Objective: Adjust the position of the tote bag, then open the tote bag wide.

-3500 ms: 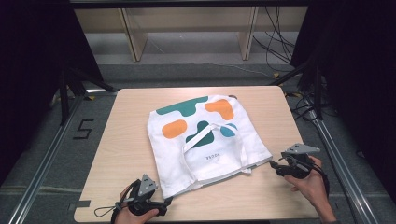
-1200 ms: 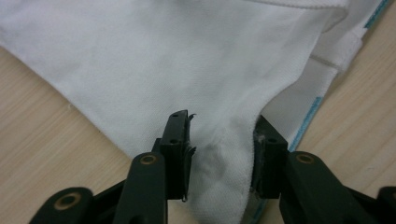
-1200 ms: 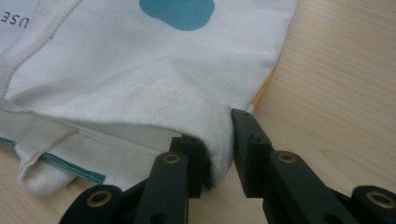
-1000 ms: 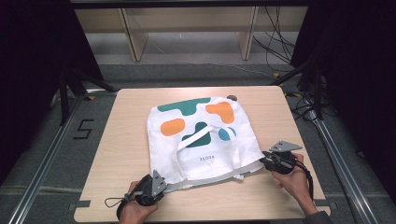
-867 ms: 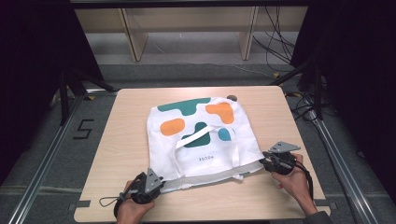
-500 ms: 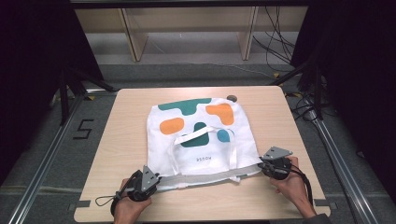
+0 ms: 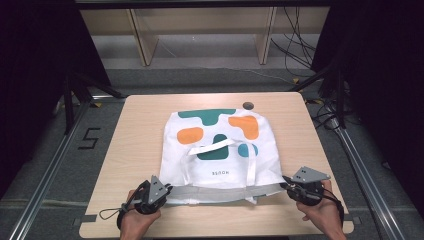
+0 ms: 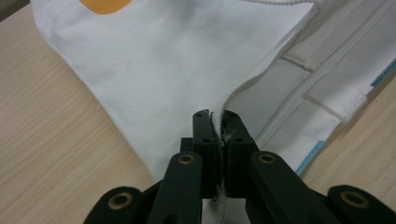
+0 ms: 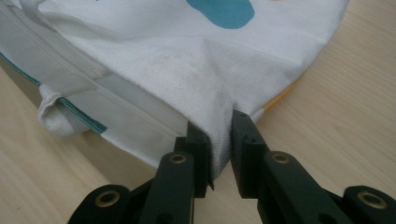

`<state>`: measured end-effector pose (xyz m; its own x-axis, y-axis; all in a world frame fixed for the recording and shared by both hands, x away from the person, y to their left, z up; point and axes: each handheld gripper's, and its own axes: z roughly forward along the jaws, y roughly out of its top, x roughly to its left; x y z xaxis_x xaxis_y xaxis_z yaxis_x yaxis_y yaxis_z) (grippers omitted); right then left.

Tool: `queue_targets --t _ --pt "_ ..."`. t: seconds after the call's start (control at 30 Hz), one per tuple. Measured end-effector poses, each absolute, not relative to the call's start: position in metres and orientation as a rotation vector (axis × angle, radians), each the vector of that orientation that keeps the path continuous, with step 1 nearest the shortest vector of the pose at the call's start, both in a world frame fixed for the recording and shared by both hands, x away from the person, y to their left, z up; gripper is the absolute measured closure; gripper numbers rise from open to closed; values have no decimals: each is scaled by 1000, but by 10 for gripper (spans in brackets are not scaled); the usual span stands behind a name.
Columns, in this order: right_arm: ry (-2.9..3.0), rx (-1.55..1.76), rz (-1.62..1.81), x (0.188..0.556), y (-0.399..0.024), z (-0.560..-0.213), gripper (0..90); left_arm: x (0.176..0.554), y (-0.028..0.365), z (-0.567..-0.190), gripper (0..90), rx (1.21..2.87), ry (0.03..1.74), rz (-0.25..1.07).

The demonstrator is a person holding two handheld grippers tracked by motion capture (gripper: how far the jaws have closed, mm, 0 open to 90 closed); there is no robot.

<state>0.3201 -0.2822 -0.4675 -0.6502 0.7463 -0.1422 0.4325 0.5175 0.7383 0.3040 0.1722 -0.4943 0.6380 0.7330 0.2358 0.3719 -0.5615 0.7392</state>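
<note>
Bag (image 7: 220,150), white with green, orange and teal blotches, flat on the counter (image 7: 130,150), mouth toward the person, handles (image 7: 212,148) flopped back over the printed face. Pinched at both near corners, so the open edge runs taut between the hands. Left tool (image 7: 161,191) clamped tight on the top layer's rim at the left corner; in the left gripper view, cloth squeezed thin between the jaws (image 8: 219,128), pads pressed together on it. Right tool (image 7: 291,184) closed on the right corner, having just been closing; in the right gripper view, a fold of fabric caught between the jaws (image 9: 219,126), bunched and thicker there, hence the wider gap. Grey inner lining (image 7: 220,191) exposed along the near edge, upper layer apparently lifted off the lower. Corner grips chosen, probably, to control the whole width at once: ready for spreading, pulling or folding without letting the middle sag. Small dark disc (image 7: 247,105) beyond the far edge, apart from the cloth.
</note>
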Motion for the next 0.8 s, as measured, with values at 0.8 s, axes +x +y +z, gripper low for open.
queue_targets --t 0.8 --pt "2198 1026 1193 308 -289 -447 807 302 179 -467 865 1982 820 733"
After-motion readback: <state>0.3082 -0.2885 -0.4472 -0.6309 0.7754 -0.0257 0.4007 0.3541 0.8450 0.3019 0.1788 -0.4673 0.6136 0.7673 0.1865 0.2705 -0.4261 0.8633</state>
